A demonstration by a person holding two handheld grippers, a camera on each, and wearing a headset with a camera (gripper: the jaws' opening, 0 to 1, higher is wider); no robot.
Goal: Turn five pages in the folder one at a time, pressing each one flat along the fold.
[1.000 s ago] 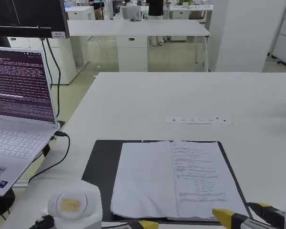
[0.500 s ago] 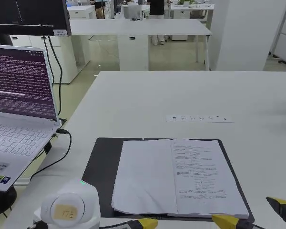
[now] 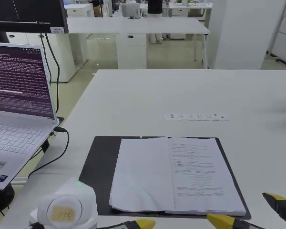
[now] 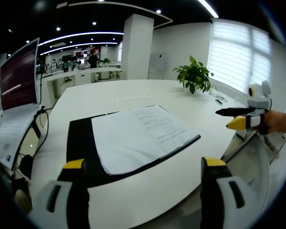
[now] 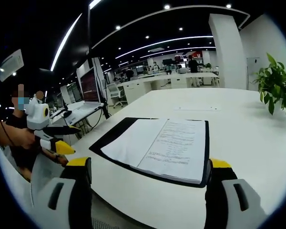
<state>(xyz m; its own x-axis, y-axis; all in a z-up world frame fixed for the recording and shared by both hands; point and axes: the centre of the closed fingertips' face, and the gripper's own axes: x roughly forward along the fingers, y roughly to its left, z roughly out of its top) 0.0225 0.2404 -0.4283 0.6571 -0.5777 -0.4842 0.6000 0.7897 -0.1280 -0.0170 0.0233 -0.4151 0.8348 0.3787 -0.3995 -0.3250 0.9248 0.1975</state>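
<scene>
A black folder (image 3: 99, 167) lies open on the white table, with a blank sheet on its left and a printed page (image 3: 196, 171) on its right. The pages lie flat. The folder (image 4: 133, 136) is ahead of my left gripper (image 4: 143, 164), which hovers open over the table's near edge and touches nothing. My right gripper (image 5: 149, 163) is also open and empty, just short of the folder's (image 5: 162, 143) near right corner. In the head view its yellow tips sit at the bottom right (image 3: 248, 210). One yellow left fingertip (image 3: 145, 223) pokes in below the folder.
An open laptop (image 3: 14, 109) with a cable (image 3: 57, 152) stands to the left of the folder. A white power strip (image 3: 195, 116) lies beyond it. A potted plant (image 4: 194, 76) stands at the table's far side. More desks and people are in the background.
The right gripper's two yellow tips stand farther apart than a second ago. The left gripper's body has sunk a little to the left. The pages have not moved.
</scene>
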